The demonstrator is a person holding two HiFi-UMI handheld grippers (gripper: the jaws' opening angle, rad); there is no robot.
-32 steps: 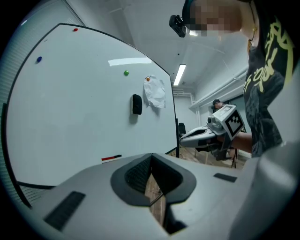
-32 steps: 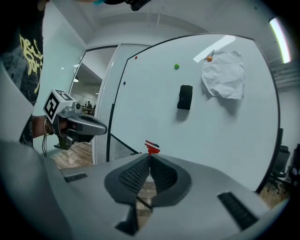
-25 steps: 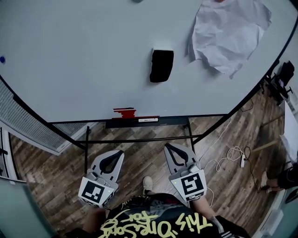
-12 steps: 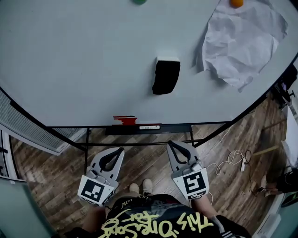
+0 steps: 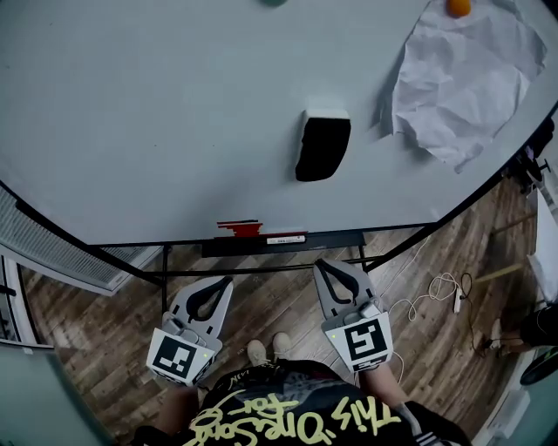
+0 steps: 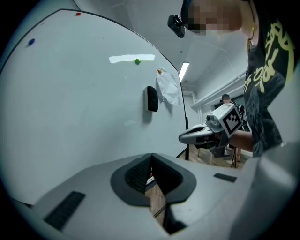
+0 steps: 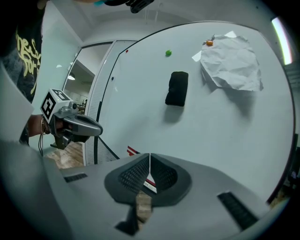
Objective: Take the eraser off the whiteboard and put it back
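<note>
A black eraser (image 5: pixel 323 145) with a white top edge sticks to the whiteboard (image 5: pixel 157 113), a little right of its middle. The same eraser (image 7: pixel 177 88) shows ahead in the right gripper view and, smaller, the eraser (image 6: pixel 152 98) in the left gripper view. My left gripper (image 5: pixel 228 282) and my right gripper (image 5: pixel 317 263) hang side by side below the board's lower edge, well short of the eraser. Both are shut with nothing between their jaws.
A crumpled white paper (image 5: pixel 466 78) hangs on the board to the eraser's right, under an orange magnet (image 5: pixel 458 8). A green magnet (image 7: pixel 168 53) sits higher up. The board's tray (image 5: pixel 279 239) holds a red marker (image 5: pixel 240 228). Cables (image 5: pixel 436 292) lie on the wooden floor at the right.
The whole view has shifted: the eraser and the paper now sit further right and lower in the head view. Both grippers stay shut in about the same spots.
</note>
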